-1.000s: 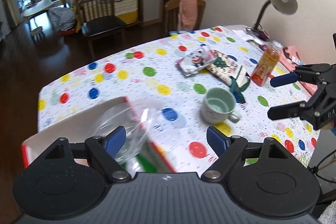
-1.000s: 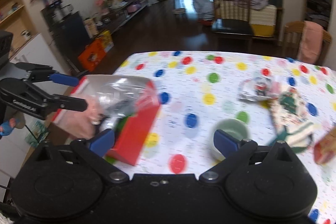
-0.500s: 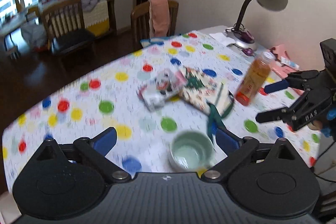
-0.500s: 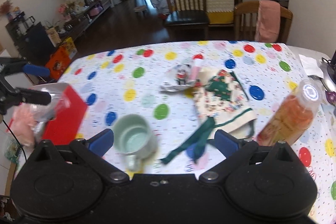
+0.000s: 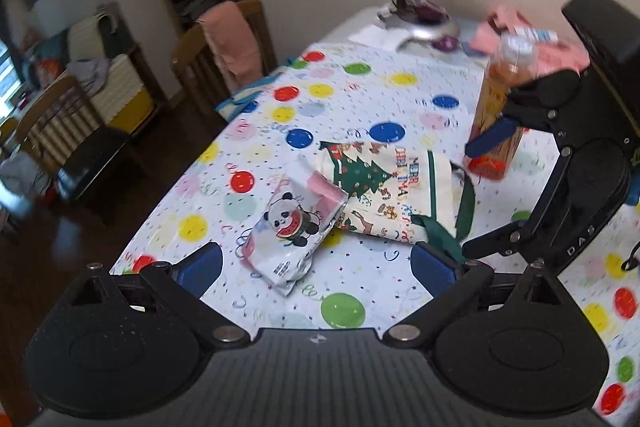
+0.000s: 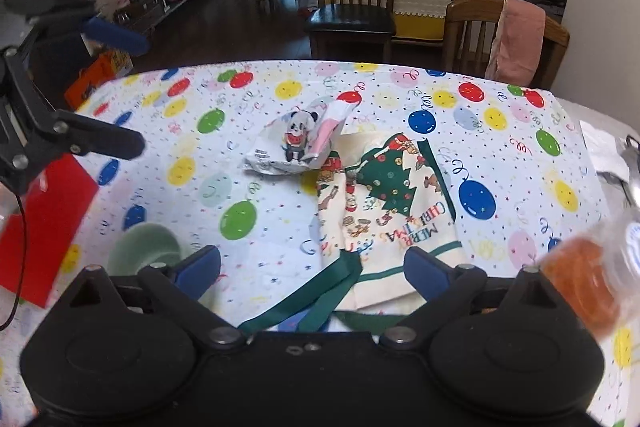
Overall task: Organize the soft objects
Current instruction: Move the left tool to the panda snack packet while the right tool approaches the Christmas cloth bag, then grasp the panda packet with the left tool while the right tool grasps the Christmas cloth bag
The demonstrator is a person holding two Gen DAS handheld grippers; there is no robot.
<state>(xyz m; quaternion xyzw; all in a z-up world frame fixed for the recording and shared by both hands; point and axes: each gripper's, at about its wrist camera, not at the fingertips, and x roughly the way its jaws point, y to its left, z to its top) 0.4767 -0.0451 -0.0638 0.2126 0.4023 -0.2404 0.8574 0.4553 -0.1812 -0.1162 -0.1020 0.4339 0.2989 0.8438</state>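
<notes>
A white panda-print soft packet lies on the balloon-print tablecloth, just ahead of my left gripper, which is open with nothing between its pads. Touching it on the right is a cream "Merry Christmas" cloth bag with green straps. In the right wrist view the bag lies straight ahead of my open right gripper, its green straps running between the fingers, ungripped. The packet sits beyond. Each gripper shows in the other's view: the right gripper and the left gripper.
An orange drink bottle stands behind the right gripper. A pale green mug and a red box sit at the left. A desk lamp and pink items are at the far corner; wooden chairs stand beyond the table edge.
My left gripper swung away from the red box and its clear plastic bag, past the mug, and came down over the panda packet. The right gripper moved right and down over the Christmas bag.
</notes>
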